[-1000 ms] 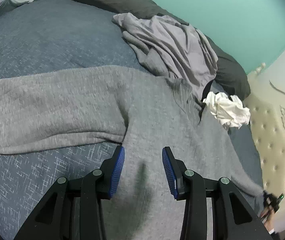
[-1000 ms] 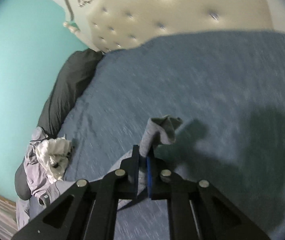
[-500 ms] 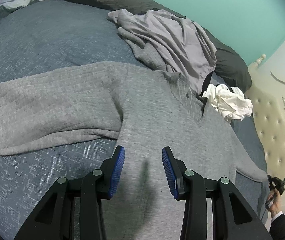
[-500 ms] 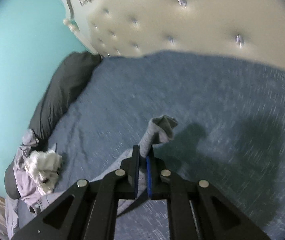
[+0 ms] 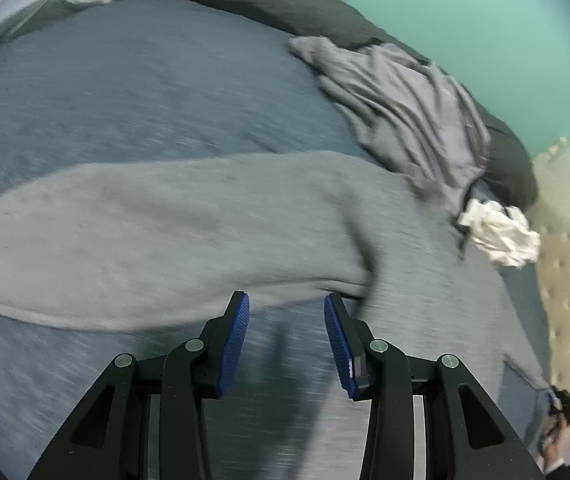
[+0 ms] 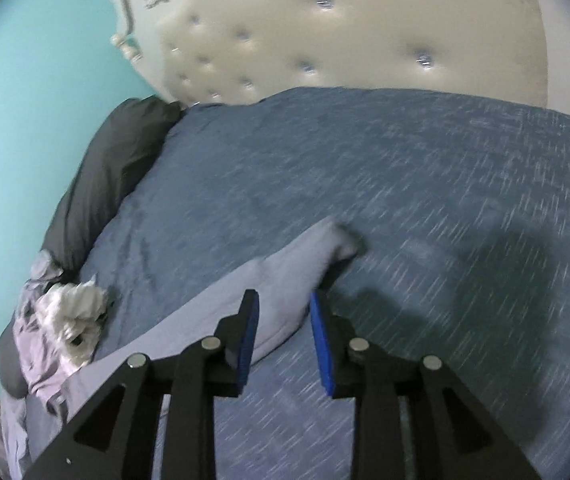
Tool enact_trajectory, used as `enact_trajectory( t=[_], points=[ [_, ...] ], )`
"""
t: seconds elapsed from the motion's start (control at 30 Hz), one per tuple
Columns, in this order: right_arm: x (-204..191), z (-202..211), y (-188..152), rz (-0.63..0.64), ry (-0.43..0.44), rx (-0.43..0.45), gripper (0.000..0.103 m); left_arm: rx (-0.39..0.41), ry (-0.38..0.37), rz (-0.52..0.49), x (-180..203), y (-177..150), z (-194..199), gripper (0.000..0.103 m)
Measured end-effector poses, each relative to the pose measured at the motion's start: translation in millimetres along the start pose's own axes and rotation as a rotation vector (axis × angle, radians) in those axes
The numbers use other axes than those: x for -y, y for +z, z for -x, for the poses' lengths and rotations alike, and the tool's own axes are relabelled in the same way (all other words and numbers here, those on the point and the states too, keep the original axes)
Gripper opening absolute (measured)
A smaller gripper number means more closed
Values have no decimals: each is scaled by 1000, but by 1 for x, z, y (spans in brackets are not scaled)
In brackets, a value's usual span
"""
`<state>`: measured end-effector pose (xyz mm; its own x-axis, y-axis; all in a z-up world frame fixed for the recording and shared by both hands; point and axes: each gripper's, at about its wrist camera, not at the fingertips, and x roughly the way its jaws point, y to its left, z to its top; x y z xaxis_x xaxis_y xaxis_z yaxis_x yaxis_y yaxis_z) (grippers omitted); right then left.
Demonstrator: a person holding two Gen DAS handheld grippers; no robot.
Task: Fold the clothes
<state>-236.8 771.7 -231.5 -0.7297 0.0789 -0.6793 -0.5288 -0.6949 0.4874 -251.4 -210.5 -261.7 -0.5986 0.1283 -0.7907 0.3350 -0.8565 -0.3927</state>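
A grey sweatshirt (image 5: 189, 224) lies spread on the blue bedspread (image 5: 133, 92), one sleeve stretched to the left. My left gripper (image 5: 286, 314) is open and empty, just above the sleeve's lower edge near the armpit. The other sleeve (image 6: 285, 276) lies flat on the bedspread (image 6: 425, 184) in the right wrist view. My right gripper (image 6: 283, 312) is open, its jaws either side of that sleeve, not holding it.
A crumpled lilac garment (image 5: 401, 108) and a white cloth (image 5: 501, 236) lie by the dark pillows (image 5: 285, 4) along the teal wall. They also show in the right wrist view: white cloth (image 6: 73, 312), dark pillow (image 6: 113, 176). A tufted cream headboard (image 6: 345, 28) stands behind.
My right gripper has opened and let the sleeve cuff drop flat onto the bed. My left gripper, still open, has shifted left from the sweatshirt's body to the sleeve's edge.
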Motion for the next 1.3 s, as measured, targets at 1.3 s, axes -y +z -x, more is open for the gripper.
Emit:
enact_trajectory(
  t=[1.3],
  points=[
    [-179,6,-135,157,221,-179,26,127,312,204,-277,12,87,57]
  ],
)
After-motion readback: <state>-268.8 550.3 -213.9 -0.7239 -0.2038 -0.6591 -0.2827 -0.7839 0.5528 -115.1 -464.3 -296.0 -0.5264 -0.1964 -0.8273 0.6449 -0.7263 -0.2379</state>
